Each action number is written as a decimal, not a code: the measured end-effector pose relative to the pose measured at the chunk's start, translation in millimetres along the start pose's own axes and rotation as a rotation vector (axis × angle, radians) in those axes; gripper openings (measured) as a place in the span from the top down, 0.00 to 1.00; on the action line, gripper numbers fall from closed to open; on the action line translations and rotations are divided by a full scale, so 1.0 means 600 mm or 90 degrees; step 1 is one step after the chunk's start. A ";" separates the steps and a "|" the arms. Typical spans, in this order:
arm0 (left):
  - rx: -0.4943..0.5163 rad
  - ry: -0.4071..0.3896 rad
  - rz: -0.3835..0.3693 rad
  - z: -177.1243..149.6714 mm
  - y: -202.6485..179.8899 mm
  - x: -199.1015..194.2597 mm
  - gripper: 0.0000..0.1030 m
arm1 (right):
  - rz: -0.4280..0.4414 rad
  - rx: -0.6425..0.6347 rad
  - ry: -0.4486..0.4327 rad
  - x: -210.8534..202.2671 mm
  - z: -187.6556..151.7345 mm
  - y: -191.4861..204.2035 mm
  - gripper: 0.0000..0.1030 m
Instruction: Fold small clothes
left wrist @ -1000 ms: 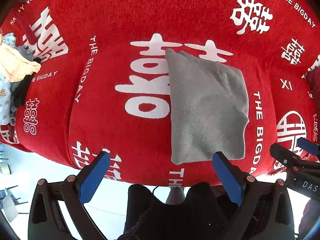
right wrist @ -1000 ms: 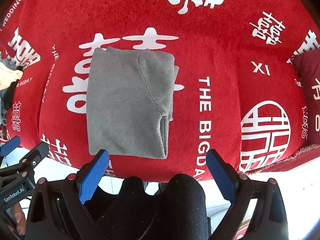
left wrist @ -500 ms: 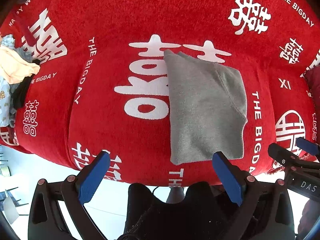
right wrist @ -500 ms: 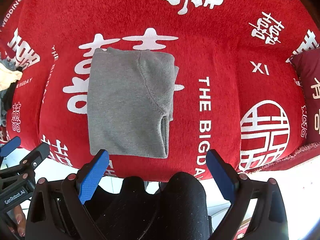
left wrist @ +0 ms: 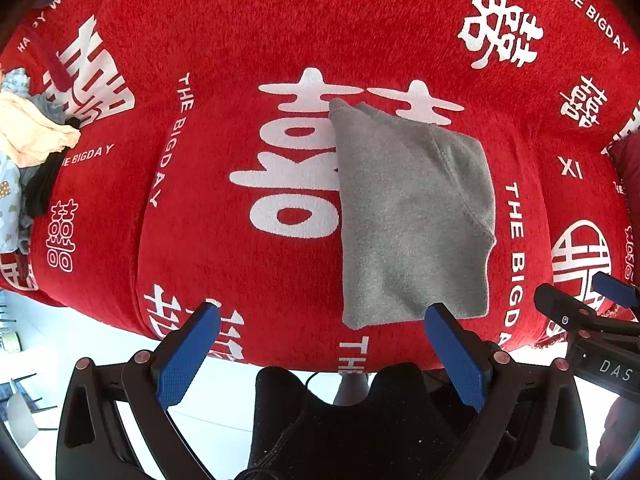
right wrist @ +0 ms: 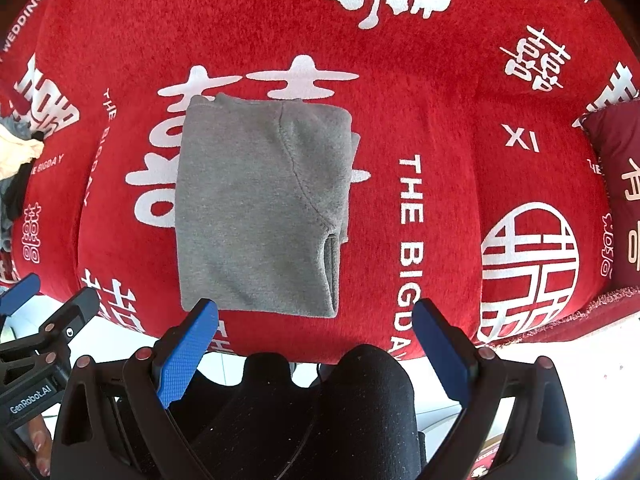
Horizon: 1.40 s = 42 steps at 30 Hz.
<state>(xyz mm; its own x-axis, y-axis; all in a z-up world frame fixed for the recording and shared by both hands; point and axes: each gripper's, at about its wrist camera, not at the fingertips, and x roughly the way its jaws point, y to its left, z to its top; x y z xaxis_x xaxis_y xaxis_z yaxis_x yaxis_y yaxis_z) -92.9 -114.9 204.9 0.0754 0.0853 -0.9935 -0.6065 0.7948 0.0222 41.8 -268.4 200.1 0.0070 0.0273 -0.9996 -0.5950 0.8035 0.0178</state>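
Observation:
A grey fleece garment (left wrist: pixel 408 216) (right wrist: pixel 260 208) lies folded into a flat rectangle on the red sofa cover (left wrist: pixel 240 32) (right wrist: pixel 440 80), near its front edge. My left gripper (left wrist: pixel 320 356) hangs open just in front of the sofa edge; its right pad sits at the garment's near hem. My right gripper (right wrist: pixel 316 352) is open too, its left pad at the near hem, nothing between its blue pads. Each gripper shows at the side of the other's view, the right gripper (left wrist: pixel 592 320) and the left gripper (right wrist: pixel 44 320).
A heap of loose small clothes (left wrist: pixel 28 152) (right wrist: pixel 14 152), peach, black and pale blue, lies at the sofa's left end. A dark red cushion (right wrist: pixel 616 184) sits at the right end. A person's black-clad knees (right wrist: pixel 340 408) and white floor are below the sofa edge.
Nearly nothing has changed; both views drift very slightly, and the grey garment stays folded where it lay. Both grippers remain open.

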 end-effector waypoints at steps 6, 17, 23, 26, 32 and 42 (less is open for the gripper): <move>0.005 -0.002 -0.001 0.000 -0.002 0.001 0.01 | -0.001 0.001 0.001 0.001 -0.001 0.000 0.05; 0.007 -0.008 -0.005 0.004 -0.005 0.001 0.01 | -0.003 -0.002 0.001 0.002 0.004 -0.003 0.05; 0.008 -0.015 0.002 0.007 -0.003 0.000 0.01 | -0.002 -0.002 0.002 0.002 0.005 -0.003 0.05; 0.007 -0.012 0.002 0.008 -0.003 0.001 0.01 | -0.003 -0.003 0.003 0.003 0.005 -0.003 0.05; 0.007 -0.010 0.000 0.010 -0.002 0.001 0.01 | -0.003 -0.002 0.004 0.004 0.005 0.000 0.05; 0.025 -0.029 -0.002 0.015 -0.009 -0.002 0.01 | -0.004 -0.002 0.005 0.006 0.005 0.001 0.05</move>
